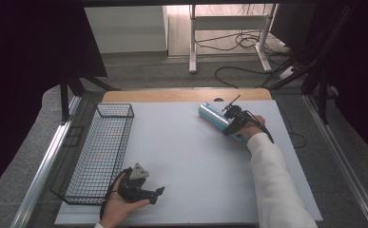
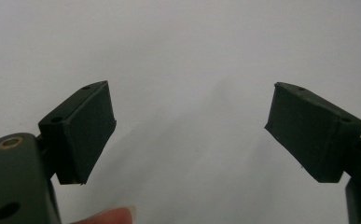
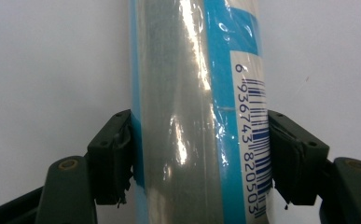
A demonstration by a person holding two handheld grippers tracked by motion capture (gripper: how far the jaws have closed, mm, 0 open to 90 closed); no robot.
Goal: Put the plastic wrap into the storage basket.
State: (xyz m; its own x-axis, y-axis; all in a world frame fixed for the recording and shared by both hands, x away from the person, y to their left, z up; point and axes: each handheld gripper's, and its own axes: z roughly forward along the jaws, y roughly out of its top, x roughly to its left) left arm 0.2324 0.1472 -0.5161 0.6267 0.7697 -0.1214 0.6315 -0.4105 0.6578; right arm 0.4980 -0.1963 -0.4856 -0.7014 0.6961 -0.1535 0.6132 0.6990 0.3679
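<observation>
Right gripper view: my right gripper (image 3: 201, 158) has its fingers (image 3: 110, 156) pressed against both sides of a blue-and-silver roll (image 3: 197, 93) in shiny clear wrap. A white label on it carries a barcode, and I read the digits 6 936743 820503. In the high view the roll (image 1: 213, 115) lies on the white table (image 1: 191, 166), well to the right of the wire basket (image 1: 101, 152). My left gripper (image 1: 159, 192) rests just beside the basket's near corner, its fingers (image 2: 82, 130) spread wide with nothing between them.
</observation>
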